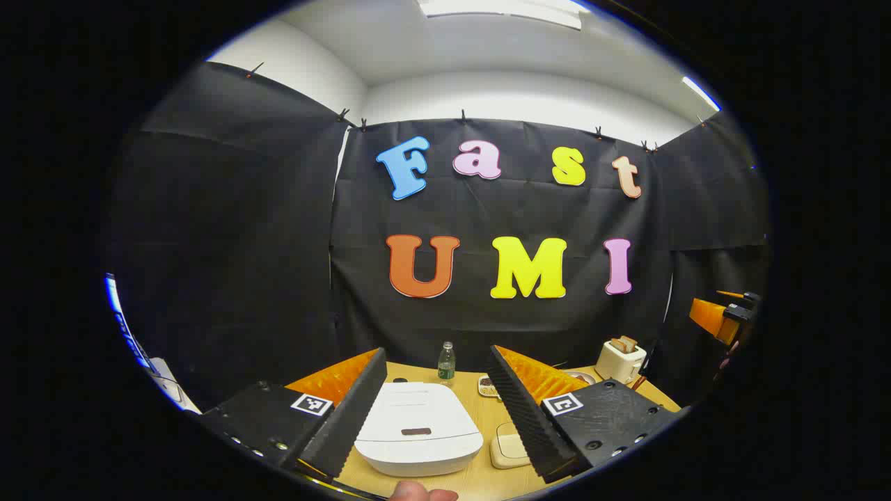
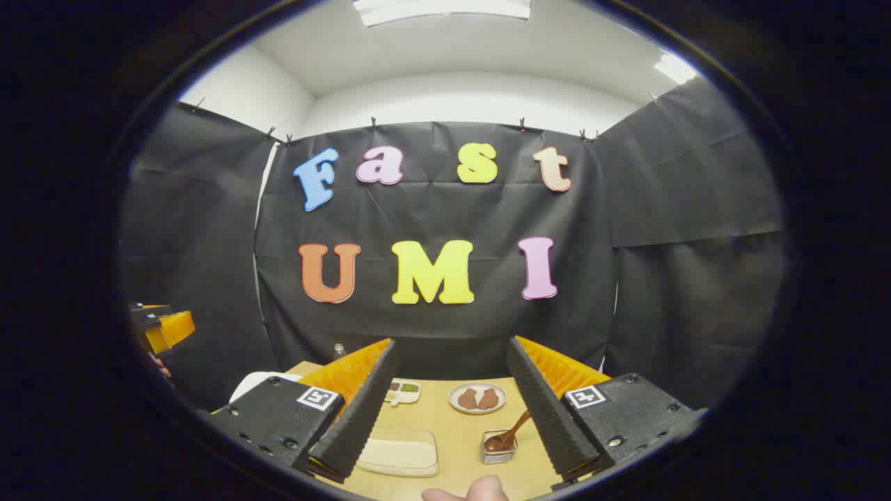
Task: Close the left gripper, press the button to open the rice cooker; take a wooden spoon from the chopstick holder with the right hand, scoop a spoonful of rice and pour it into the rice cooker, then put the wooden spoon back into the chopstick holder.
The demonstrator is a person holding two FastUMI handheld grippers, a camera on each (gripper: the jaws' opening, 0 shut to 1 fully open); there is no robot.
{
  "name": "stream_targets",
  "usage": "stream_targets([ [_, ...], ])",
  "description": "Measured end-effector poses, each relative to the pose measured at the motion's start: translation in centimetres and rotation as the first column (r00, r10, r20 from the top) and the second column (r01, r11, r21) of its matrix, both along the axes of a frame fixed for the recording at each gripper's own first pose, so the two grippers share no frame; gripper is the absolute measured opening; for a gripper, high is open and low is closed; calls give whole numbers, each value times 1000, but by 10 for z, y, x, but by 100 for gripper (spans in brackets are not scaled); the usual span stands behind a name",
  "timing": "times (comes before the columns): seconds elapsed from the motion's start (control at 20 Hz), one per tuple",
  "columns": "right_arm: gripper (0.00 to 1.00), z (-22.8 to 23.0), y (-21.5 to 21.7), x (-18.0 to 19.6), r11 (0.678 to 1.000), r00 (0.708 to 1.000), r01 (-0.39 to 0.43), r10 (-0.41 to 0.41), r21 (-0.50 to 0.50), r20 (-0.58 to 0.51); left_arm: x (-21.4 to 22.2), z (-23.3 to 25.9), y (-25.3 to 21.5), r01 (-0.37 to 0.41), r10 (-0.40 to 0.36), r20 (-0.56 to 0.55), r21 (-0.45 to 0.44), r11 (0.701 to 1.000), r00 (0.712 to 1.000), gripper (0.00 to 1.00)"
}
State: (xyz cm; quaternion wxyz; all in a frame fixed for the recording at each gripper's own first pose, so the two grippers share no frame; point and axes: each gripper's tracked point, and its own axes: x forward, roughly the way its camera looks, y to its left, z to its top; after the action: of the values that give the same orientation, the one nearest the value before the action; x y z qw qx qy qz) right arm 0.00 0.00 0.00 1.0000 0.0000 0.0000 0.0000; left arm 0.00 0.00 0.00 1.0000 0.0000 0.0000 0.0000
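Observation:
A white rice cooker (image 1: 418, 430) with its lid down sits on the wooden table, a dark button (image 1: 415, 431) near its front edge. My left gripper (image 1: 435, 365) hangs open above it, fingers wide apart. In the right gripper view a small clear holder (image 2: 498, 447) carries a wooden spoon (image 2: 513, 430) leaning to the right. A clear tray of rice (image 2: 399, 452) lies left of the holder. My right gripper (image 2: 452, 355) is open above them, holding nothing. The white corner of the cooker (image 2: 254, 383) appears at the left.
A water bottle (image 1: 446, 362) stands behind the cooker. A toaster (image 1: 619, 360) with bread is at the back right. A beige switch plate (image 1: 507, 449) lies right of the cooker. A plate of brown food (image 2: 477, 398) and a divided dish (image 2: 402, 392) sit farther back.

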Motion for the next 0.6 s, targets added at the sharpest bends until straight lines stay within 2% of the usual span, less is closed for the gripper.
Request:
stream_targets([
  [0.6,97,-3,-10,-1,1000,1000,17,-17,13,-18,-2,-11,-2,0,0,-58,2,1000,998,94],
])
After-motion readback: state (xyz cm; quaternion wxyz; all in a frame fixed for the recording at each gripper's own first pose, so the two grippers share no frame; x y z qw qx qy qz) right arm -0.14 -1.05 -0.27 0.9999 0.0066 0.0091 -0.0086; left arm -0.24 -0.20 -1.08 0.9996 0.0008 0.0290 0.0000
